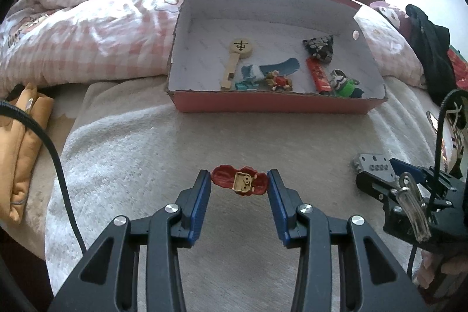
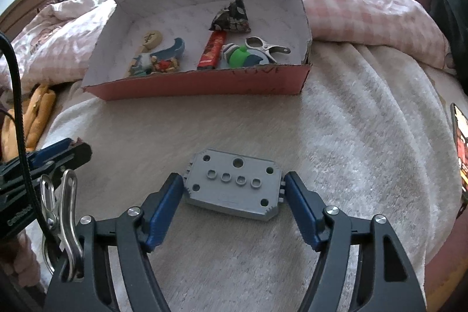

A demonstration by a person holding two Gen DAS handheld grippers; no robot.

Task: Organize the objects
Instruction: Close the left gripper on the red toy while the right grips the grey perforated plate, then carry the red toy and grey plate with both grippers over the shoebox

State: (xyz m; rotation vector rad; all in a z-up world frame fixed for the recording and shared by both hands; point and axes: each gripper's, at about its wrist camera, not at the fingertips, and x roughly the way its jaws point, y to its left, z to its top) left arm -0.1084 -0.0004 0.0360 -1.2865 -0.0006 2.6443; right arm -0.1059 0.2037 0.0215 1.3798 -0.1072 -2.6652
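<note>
A small red toy with a gold face (image 1: 239, 184) lies on the beige blanket (image 1: 146, 142). My left gripper (image 1: 239, 180) is open, and its blue fingertips stand on either side of the toy. A grey plastic block with holes (image 2: 234, 183) lies on the blanket further right. My right gripper (image 2: 234, 184) is open with a fingertip at each end of the block. The block and right gripper also show in the left wrist view (image 1: 371, 164). A red cardboard box (image 1: 275, 104) with a white inside sits ahead and holds several small objects.
In the box lie a wooden key-shaped piece (image 1: 234, 60), a blue curved piece (image 1: 280, 66), a red lighter (image 1: 317, 75), a green toy (image 1: 343, 85) and a dark patterned pouch (image 1: 318, 47). A pink checked duvet (image 1: 87, 34) lies behind. An orange cushion (image 1: 26, 136) lies at the left.
</note>
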